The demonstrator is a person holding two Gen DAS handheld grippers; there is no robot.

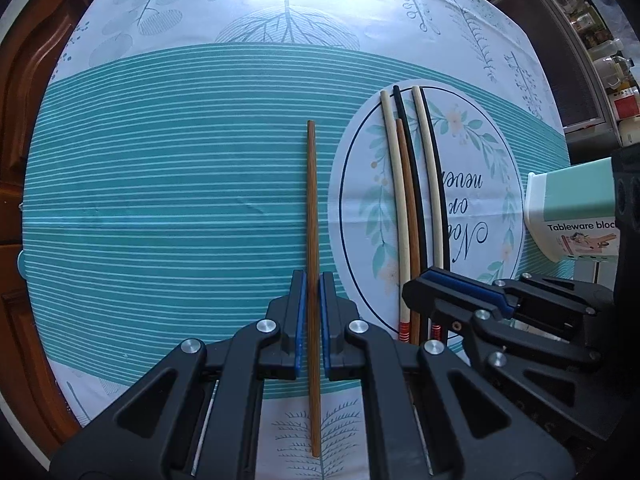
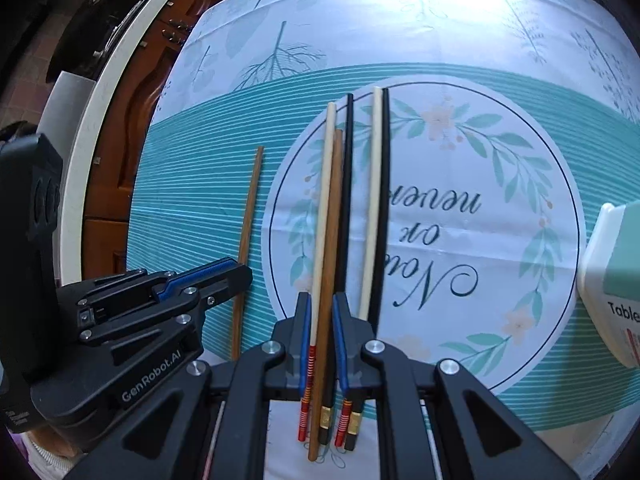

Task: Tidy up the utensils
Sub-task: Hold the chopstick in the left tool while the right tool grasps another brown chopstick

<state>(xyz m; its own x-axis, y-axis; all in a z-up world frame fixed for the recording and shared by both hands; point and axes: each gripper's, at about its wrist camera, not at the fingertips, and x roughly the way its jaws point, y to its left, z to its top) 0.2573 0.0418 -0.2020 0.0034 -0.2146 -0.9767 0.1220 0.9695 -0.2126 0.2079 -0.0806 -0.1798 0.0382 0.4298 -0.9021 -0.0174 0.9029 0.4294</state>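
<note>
A lone brown chopstick lies on the teal striped tablecloth. My left gripper straddles it, jaws slightly apart, a thin gap on each side of the stick. It also shows in the right wrist view, with the left gripper over its lower part. Several chopsticks lie side by side on the round print: a cream one, a brown one, a black one, another cream one and another black one. My right gripper is open around the cream and brown ones.
A white and mint box labelled "Tableware block" stands at the right; it also shows in the right wrist view. The table's left edge borders brown wooden furniture. Shelves with jars stand at the far right.
</note>
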